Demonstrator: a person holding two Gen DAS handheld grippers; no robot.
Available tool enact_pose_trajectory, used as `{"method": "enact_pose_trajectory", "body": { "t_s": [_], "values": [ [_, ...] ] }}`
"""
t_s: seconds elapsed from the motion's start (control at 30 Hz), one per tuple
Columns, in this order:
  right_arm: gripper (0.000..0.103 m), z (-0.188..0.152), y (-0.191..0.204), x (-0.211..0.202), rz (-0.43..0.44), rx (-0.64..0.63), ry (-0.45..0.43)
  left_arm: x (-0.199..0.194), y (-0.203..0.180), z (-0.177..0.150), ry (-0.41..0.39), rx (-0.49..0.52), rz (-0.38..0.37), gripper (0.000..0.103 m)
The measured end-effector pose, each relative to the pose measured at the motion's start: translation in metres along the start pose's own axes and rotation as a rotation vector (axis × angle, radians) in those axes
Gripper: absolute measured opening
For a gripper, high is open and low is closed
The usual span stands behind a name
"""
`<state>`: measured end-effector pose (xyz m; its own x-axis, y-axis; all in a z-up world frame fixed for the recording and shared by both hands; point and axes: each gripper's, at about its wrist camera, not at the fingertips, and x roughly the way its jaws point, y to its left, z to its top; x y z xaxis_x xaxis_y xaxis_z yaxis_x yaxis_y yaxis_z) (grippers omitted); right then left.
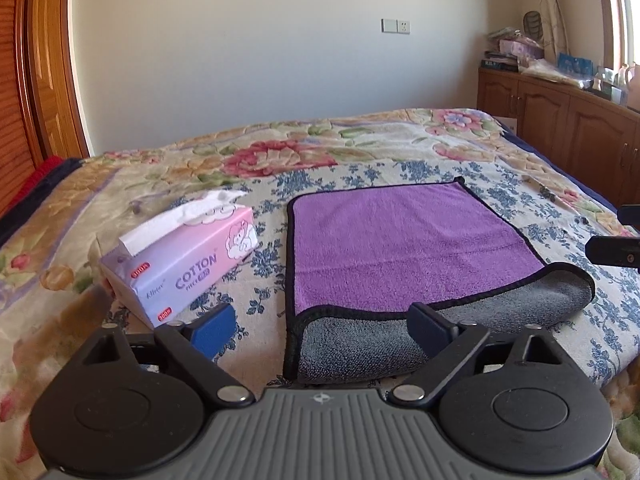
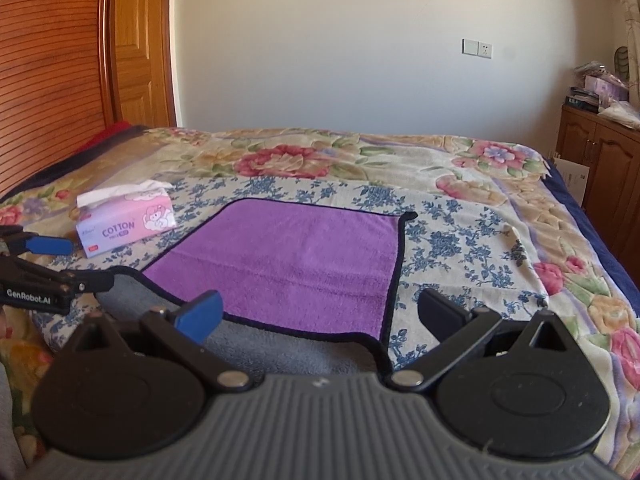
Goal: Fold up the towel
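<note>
A purple towel (image 1: 404, 246) with black trim lies flat on the flowered bedspread. Its near edge is turned over and shows the grey underside (image 1: 360, 344). My left gripper (image 1: 320, 324) is open and empty, hovering over the towel's near left corner. The towel also shows in the right wrist view (image 2: 292, 264), with the grey flap (image 2: 288, 352) at its near edge. My right gripper (image 2: 320, 316) is open and empty above the towel's near right corner. The left gripper (image 2: 60, 264) shows at the left of the right wrist view.
A pink and lilac tissue box (image 1: 180, 264) sits left of the towel, also in the right wrist view (image 2: 124, 220). The bedspread (image 1: 280, 152) covers the whole bed. A wooden cabinet (image 1: 560, 120) with clutter stands at the right. A wooden door (image 2: 68, 52) is at the left.
</note>
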<state>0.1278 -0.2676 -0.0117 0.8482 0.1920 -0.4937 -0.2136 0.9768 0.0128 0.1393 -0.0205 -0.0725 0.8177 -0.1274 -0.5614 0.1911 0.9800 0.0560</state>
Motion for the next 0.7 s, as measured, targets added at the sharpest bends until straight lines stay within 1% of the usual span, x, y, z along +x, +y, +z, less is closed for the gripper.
{"method": "enact_pose_trajectory", "body": {
  "t_s": [0.07, 0.17, 0.23, 0.37, 0.5, 0.7],
  "values": [
    [0.103, 0.0, 0.0, 0.005, 0.002, -0.004, 0.011, 0.004, 0.003, 0.0, 0.01, -0.013, -0.013, 0.091],
    [0.103, 0.0, -0.004, 0.012, 0.007, 0.003, 0.028, 0.009, 0.006, 0.001, 0.021, -0.021, -0.024, 0.083],
    [0.103, 0.0, -0.006, 0.016, 0.008, 0.01, 0.041, 0.013, 0.007, 0.001, 0.027, -0.022, -0.027, 0.079],
    [0.103, -0.001, -0.012, 0.023, 0.011, 0.026, 0.063, 0.021, 0.01, 0.001, 0.049, -0.026, -0.026, 0.075],
    [0.103, -0.003, -0.016, 0.03, 0.012, 0.038, 0.086, 0.028, 0.014, 0.002, 0.065, -0.033, -0.014, 0.068],
    [0.103, -0.004, -0.023, 0.041, 0.011, 0.052, 0.133, 0.035, 0.022, 0.004, 0.086, -0.069, -0.014, 0.063]
  ]
}}
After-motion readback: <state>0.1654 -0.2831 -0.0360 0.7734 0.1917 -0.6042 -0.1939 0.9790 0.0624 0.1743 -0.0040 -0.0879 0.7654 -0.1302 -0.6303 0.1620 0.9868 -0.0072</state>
